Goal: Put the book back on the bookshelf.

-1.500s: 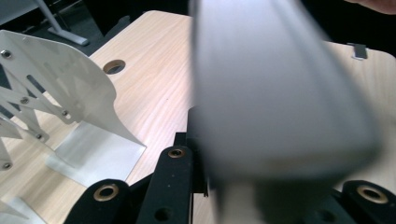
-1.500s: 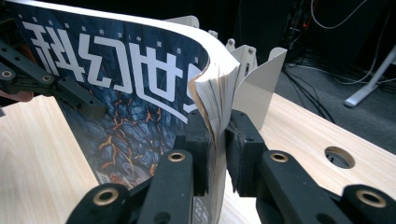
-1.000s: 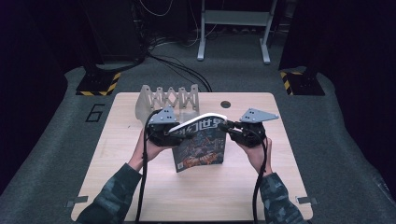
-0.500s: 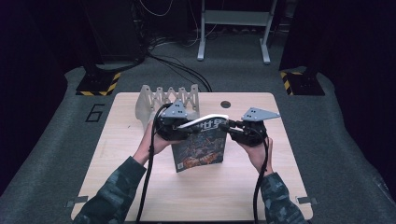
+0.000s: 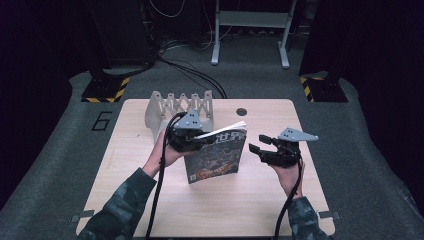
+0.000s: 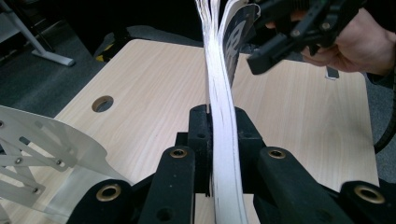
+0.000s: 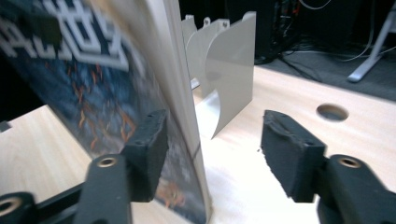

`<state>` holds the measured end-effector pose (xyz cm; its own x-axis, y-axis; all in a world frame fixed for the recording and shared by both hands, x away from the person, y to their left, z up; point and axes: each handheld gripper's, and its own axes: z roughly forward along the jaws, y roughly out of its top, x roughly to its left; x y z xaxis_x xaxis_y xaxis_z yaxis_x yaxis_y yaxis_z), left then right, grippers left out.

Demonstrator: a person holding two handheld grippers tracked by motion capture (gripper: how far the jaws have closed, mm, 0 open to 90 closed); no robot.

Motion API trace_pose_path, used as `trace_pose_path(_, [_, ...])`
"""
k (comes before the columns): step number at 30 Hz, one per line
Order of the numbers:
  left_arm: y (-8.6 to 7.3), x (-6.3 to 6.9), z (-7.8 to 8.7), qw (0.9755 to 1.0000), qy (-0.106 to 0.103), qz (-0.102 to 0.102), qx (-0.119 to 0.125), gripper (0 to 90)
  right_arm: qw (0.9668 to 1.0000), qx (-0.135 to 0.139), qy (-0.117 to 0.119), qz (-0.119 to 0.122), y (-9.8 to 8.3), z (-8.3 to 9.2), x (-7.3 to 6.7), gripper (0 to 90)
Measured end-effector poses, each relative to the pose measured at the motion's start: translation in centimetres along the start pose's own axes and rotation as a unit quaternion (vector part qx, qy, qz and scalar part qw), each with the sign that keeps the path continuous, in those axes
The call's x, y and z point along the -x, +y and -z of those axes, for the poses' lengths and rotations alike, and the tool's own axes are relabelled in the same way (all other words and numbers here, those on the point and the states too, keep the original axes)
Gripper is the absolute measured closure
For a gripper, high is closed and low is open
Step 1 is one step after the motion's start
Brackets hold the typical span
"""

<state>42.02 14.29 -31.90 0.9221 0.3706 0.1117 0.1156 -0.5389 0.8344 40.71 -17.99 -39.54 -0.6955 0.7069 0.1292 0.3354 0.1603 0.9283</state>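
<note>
White rack (image 5: 175,107) blocks the table's (image 5: 150,200) far-left; near edge lies open.

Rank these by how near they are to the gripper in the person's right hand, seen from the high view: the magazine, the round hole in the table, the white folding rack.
From the right gripper:
1. Magazine, just to its left, held upright by the left gripper.
2. Round hole, up toward the table's far edge.
3. White folding rack, far-left, beyond the magazine.
</note>
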Motion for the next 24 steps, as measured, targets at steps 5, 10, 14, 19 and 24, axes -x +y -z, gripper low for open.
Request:
trace_pose_path(5, [0.0,0.0,0.0,1.0000,-0.003,-0.001,-0.002,81.4,0.9973,-0.054,-0.048,-0.010,-3.2,-0.7,0.9,18.4])
trace_pose_path(10, [0.2,0.3,0.0,1.0000,0.000,0.002,-0.008,81.3,0.9841,-0.135,-0.114,-0.021,-7.0,-2.7,2.5,4.8])
trace_pose_path(14, [0.4,0.4,0.1,0.9998,0.002,0.006,-0.017,81.2,0.9731,-0.183,-0.139,-0.017,-8.7,-3.9,3.6,0.0])
trace_pose_path(19, [0.7,0.6,0.0,0.9996,0.008,0.004,-0.025,81.3,0.9671,-0.196,-0.159,-0.029,-9.8,-5.1,4.4,0.0])
trace_pose_path(24, [1.2,0.8,0.1,0.9988,0.010,-0.005,-0.049,81.3,0.9614,-0.218,-0.163,-0.039,-10.9,-5.8,5.5,0.0])
